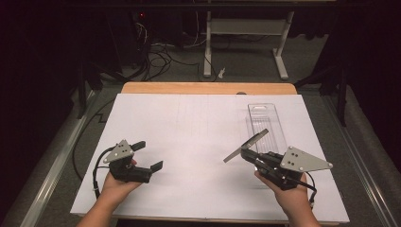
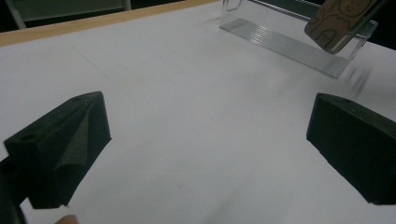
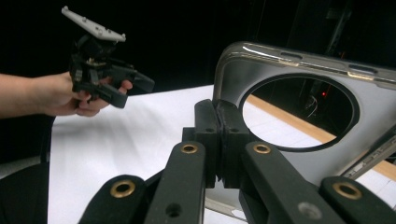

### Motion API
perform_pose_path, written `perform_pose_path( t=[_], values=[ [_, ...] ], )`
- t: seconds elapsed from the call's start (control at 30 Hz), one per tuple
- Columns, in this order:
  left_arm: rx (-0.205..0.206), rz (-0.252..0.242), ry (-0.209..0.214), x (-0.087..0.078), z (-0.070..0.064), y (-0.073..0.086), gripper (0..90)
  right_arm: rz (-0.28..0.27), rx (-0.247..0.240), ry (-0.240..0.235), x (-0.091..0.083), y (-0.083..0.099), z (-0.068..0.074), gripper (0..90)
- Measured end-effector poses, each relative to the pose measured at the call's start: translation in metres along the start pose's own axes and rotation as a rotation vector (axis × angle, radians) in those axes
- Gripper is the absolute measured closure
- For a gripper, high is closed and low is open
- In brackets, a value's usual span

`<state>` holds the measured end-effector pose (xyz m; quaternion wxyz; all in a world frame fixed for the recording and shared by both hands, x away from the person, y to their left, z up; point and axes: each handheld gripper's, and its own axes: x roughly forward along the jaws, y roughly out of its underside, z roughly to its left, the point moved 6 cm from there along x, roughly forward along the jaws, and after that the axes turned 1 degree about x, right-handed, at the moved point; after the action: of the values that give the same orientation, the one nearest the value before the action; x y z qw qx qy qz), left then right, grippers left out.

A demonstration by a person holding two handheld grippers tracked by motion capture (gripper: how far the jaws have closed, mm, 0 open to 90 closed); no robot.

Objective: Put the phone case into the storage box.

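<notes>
I see the worktop (image 1: pixel 189 123) under a white sheet, its wooden far edge showing. Near the right edge lies a clear plastic tray (image 1: pixel 266 124), its near end hidden behind my right gripper (image 1: pixel 246 152). That gripper is clenched on a phone case (image 3: pixel 299 112), held tilted above the sheet just beside the tray; the case's lower part is cut off behind the jaws. My left gripper (image 1: pixel 147 155) hovers released near the left edge, holding nothing.

Two grippers: left gripper (image 1: pixel 147 155), right gripper (image 1: pixel 244 152). One phone case (image 1: pixel 246 145). One clear plastic tray (image 1: pixel 270 124). One white board (image 1: pixel 189 137).
</notes>
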<state>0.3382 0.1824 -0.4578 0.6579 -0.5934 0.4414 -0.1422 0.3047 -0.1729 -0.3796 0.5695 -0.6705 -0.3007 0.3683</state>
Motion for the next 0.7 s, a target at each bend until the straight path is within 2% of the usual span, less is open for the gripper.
perform_pose_path(
  t=[0.37,0.7],
  values=[
    [0.005,0.000,-0.001,-0.001,0.000,0.000,0.9,-0.034,-0.011,0.066,-0.016,-0.010,-0.013,90.0],
    [0.003,-0.009,0.009,-0.001,0.000,-0.001,0.9,-0.038,-0.022,0.106,-0.025,-0.015,-0.019,90.0]
  ],
)
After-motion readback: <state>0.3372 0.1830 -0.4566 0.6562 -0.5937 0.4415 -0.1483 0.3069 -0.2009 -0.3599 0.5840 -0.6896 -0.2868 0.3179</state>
